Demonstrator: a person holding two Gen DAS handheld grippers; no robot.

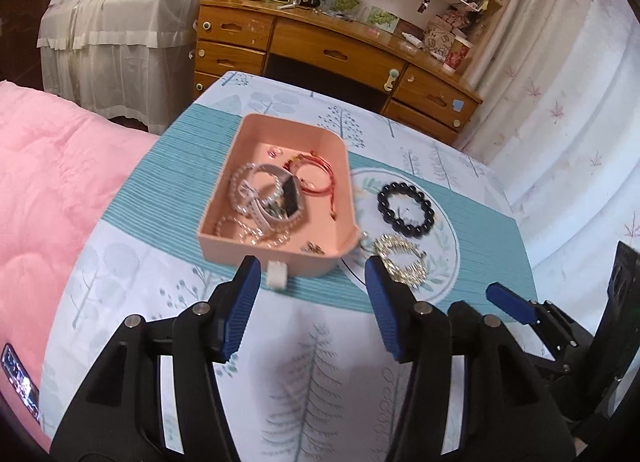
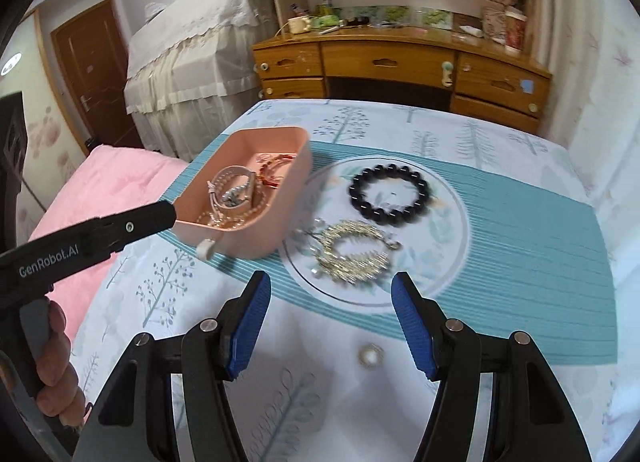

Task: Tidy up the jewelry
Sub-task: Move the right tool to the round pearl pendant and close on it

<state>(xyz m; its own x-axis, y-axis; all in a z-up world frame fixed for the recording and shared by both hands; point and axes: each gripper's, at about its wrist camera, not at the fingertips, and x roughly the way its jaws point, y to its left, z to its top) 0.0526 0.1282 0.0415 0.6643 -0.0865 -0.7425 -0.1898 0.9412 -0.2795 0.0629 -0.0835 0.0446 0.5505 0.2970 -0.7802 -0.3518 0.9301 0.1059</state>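
- Your pink rounded-rectangle plastic tray (image 1: 320, 142) sits on the table (image 1: 304, 362), which wears a cloth printed with pale trees and a teal striped band. The tray's long axis runs away from you, and its small white tab handle (image 1: 277, 275) points back toward your left tongs (image 1: 310, 306).
- Inside the tray lie a white-strapped watch (image 1: 276, 198), strands of round pearl beads (image 1: 236, 182) and a thin red cord bracelet (image 1: 316, 174), all heaped together.
- Just right of the tray, on the cloth's printed circle, a bracelet of glossy black round beads (image 2: 388, 194) lies flat as a ring; nearer you lies a spiky gold and silver tinsel-like bracelet (image 2: 352, 250), close to it but apart.
- Your left tongs stand apart, empty, just short of the tray's near wall.
- Your right tongs (image 2: 332, 320) also stand apart, empty, just short of the gold bracelet.
- Only the right wrist view shows a small round pearl-like piece (image 2: 370, 356) alone on the cloth between the ribbed blue pads (image 2: 412, 322), and your hand (image 2: 52, 366) gripping the left tool.
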